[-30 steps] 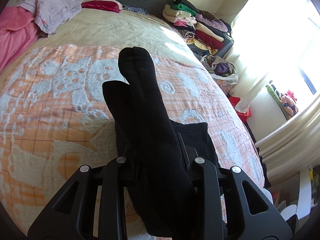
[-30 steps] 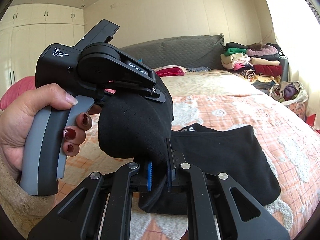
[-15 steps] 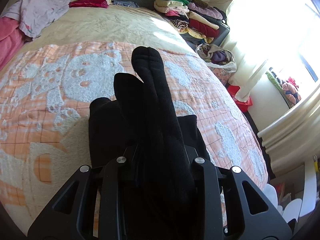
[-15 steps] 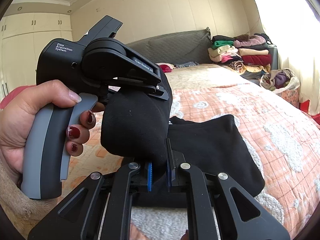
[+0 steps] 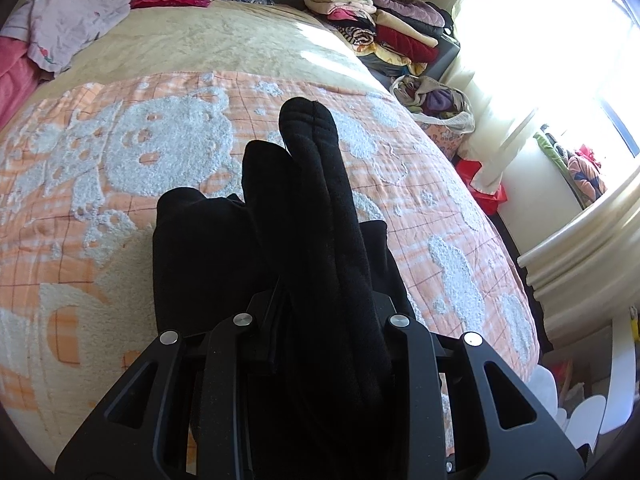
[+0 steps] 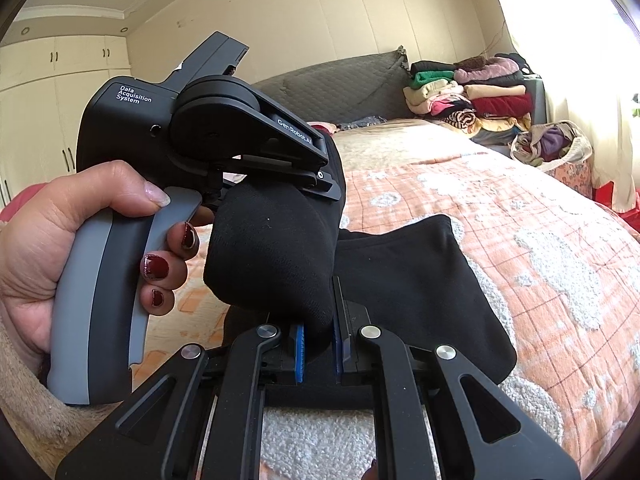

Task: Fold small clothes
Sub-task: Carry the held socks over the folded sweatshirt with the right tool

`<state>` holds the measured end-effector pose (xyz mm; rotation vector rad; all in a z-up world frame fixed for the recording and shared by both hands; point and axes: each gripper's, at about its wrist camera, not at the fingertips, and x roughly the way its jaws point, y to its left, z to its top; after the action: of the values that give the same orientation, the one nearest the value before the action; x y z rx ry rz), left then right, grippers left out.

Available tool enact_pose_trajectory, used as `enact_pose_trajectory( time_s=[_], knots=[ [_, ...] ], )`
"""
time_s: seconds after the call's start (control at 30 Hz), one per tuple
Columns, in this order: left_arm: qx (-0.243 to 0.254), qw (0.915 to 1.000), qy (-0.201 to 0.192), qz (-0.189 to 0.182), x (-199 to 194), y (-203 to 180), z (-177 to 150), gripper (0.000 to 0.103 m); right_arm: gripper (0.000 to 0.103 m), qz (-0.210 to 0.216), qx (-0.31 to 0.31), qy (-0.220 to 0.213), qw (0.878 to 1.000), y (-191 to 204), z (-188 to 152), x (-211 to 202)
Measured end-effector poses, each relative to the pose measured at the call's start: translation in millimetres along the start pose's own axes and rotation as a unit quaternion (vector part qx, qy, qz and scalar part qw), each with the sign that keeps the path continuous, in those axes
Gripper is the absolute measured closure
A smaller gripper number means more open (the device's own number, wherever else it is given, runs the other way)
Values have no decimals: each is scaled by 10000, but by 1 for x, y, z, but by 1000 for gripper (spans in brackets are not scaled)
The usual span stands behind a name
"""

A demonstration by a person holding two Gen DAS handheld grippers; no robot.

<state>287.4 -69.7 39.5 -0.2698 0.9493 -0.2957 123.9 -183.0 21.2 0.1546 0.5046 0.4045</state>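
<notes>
A small black garment (image 6: 420, 280) lies partly spread on the orange and white bed blanket (image 6: 540, 208). Its near part is lifted and bunched between the two grippers. My right gripper (image 6: 320, 344) is shut on this bunch (image 6: 272, 256), with its blue pads pressing the cloth. A hand (image 6: 60, 240) holds my left gripper (image 6: 326, 184) just above and to the left, its jaws buried in the same cloth. In the left wrist view my left gripper (image 5: 320, 320) is shut on thick black folds (image 5: 316, 184) that stick out forward over the blanket (image 5: 120, 160).
Stacked folded clothes (image 5: 380, 28) sit at the bed's far right corner, with a bag of clothes (image 5: 436, 100) beside them. Lilac and pink garments (image 5: 68, 28) lie at the far left. A grey headboard (image 6: 340, 84) and cream wardrobes (image 6: 60, 92) stand behind. The bed's right edge drops off near the window.
Both grippers have carried the held black cloth across the bed and a little lower. More of the garment now shows lying under the left gripper. Both grips are unchanged.
</notes>
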Motion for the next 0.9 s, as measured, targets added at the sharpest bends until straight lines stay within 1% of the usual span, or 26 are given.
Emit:
enact_pose_trajectory(
  time_s=[0.47,0.9],
  knots=[
    [41,9999,144,-10,8,-8,-2,82,94,-119,56,92,9999,-4,-2,8],
    [93,9996,264,-8,20,-13,-4,81,94,-206,146,192,9995,-18,-8,15]
  ],
)
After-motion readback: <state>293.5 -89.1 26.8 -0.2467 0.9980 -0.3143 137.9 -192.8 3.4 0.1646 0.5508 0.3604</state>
